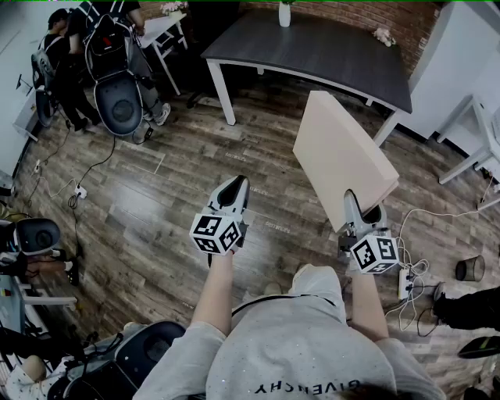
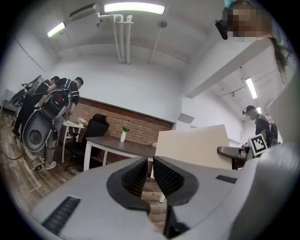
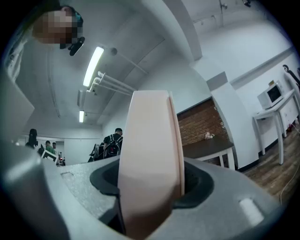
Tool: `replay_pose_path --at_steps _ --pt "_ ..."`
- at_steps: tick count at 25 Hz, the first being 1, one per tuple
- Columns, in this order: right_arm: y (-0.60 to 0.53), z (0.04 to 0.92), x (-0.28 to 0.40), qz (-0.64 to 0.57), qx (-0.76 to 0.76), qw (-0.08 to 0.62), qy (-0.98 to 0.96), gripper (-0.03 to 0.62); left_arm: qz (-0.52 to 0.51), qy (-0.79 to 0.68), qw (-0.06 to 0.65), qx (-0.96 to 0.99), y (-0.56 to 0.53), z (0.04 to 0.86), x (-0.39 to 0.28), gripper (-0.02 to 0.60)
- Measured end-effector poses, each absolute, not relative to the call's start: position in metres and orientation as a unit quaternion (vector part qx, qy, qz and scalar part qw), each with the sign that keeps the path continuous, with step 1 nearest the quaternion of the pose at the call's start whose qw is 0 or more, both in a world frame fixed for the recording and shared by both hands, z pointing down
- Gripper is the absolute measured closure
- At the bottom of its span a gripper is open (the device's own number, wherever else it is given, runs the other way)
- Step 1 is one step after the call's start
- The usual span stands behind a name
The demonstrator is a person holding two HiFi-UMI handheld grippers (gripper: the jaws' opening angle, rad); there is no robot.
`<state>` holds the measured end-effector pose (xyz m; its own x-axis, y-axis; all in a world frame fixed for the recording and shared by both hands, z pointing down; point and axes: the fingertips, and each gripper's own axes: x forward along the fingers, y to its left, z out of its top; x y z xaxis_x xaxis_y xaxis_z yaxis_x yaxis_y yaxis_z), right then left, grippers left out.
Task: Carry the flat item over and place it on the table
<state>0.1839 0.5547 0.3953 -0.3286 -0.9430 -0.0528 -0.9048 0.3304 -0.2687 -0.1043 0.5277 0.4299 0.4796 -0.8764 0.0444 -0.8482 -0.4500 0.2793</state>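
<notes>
The flat item is a thick beige panel [image 1: 344, 156]. It stands on edge and tilts away from me over the wooden floor. My right gripper [image 1: 364, 215] is shut on its near lower edge. In the right gripper view the panel [image 3: 150, 159] fills the gap between the jaws of the right gripper [image 3: 152, 187], edge-on. My left gripper [image 1: 234, 187] hovers to the left of the panel, apart from it, shut with nothing in it [image 2: 149, 176]. From the left gripper view the panel [image 2: 197, 147] shows broadside. The dark-topped table [image 1: 312, 51] with white legs stands ahead, beyond the panel.
A white vase [image 1: 284, 14] and a small flower bunch [image 1: 383, 35] stand on the dark table. People with backpack rigs [image 1: 109, 55] crowd the far left. A white desk [image 1: 480, 133] is at the right. A power strip with cables [image 1: 406, 281] and a bin [image 1: 469, 268] lie on the floor.
</notes>
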Motion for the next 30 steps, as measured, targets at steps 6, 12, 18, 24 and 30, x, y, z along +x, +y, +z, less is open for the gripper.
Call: replay_pose_path --at_steps 6,12,18,24,30 --pt "0.547 0.397 0.181 -0.089 -0.575 0.102 0.807 0.326 -0.051 -0.499 0.126 0.856 0.515 0.431 -0.106 0.549" --pt "0.53 0.405 0.182 -0.102 -0.572 0.105 0.807 0.326 -0.046 -0.498 0.133 0.856 0.497 0.438 -0.103 0.549" --pt "0.471 0.418 0.183 -0.119 -0.567 0.118 0.807 0.324 -0.043 -0.506 0.136 0.851 0.444 0.449 -0.106 0.549" --pt "0.402 0.417 0.179 -0.132 -0.55 0.122 0.816 0.324 -0.038 -0.515 0.147 0.844 0.379 0.455 -0.102 0.549" --pt "0.328 0.416 0.182 -0.139 -0.539 0.114 0.823 0.324 -0.033 -0.517 0.152 0.842 0.31 0.459 -0.087 0.549"
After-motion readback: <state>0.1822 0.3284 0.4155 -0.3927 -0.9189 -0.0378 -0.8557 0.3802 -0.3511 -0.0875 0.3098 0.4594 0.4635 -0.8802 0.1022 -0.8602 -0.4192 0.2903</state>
